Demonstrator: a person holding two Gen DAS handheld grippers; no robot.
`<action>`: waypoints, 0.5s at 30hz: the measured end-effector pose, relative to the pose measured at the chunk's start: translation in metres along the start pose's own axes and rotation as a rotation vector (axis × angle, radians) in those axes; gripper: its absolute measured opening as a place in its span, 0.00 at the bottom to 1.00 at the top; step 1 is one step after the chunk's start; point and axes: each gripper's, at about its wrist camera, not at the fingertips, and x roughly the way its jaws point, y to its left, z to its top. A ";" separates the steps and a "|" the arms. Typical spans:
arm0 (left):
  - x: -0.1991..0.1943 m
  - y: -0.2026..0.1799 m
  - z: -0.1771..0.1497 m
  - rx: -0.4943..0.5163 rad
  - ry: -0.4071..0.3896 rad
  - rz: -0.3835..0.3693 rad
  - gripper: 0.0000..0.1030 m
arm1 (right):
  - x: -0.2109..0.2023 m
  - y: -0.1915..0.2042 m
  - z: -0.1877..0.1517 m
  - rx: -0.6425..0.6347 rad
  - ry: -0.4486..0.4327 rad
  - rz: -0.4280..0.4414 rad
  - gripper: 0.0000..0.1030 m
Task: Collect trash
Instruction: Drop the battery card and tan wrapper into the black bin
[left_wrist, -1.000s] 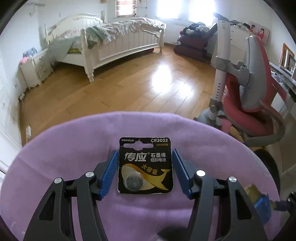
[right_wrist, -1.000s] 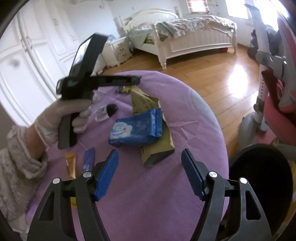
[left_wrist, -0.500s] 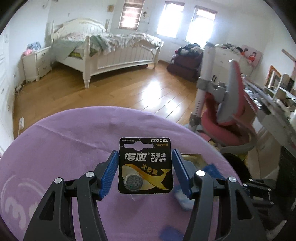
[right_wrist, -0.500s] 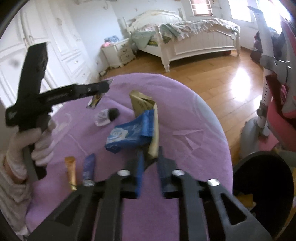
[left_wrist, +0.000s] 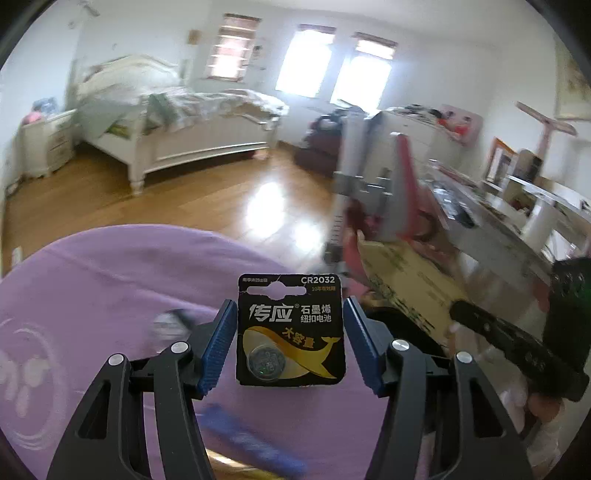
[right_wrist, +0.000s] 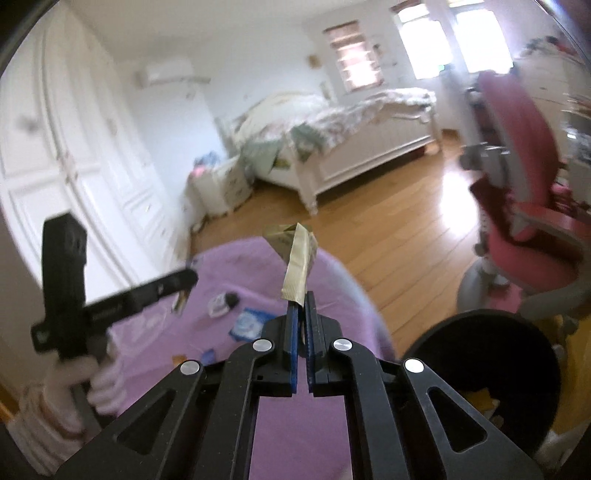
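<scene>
My left gripper is shut on a black CR2032 battery card and holds it above the purple table. My right gripper is shut on a gold-green snack bag, lifted off the table; the bag also shows in the left wrist view. A black round trash bin stands right of the table. A blue wrapper, a small white and black item and a blue stick pack lie on the table.
A pink and grey chair stands beyond the bin. A white bed and wooden floor lie behind. The left gripper's body shows at the table's left in the right wrist view.
My right gripper shut on the gold-green bag and lifted it up off the table. My left gripper swung right with the battery card, still held.
</scene>
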 end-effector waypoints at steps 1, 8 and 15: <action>0.002 -0.011 -0.002 0.010 -0.001 -0.020 0.57 | -0.009 -0.009 0.001 0.022 -0.021 -0.015 0.04; 0.037 -0.095 -0.011 0.111 0.010 -0.162 0.57 | -0.052 -0.059 0.002 0.101 -0.097 -0.127 0.04; 0.075 -0.144 -0.026 0.143 0.062 -0.266 0.57 | -0.069 -0.101 -0.008 0.159 -0.102 -0.224 0.05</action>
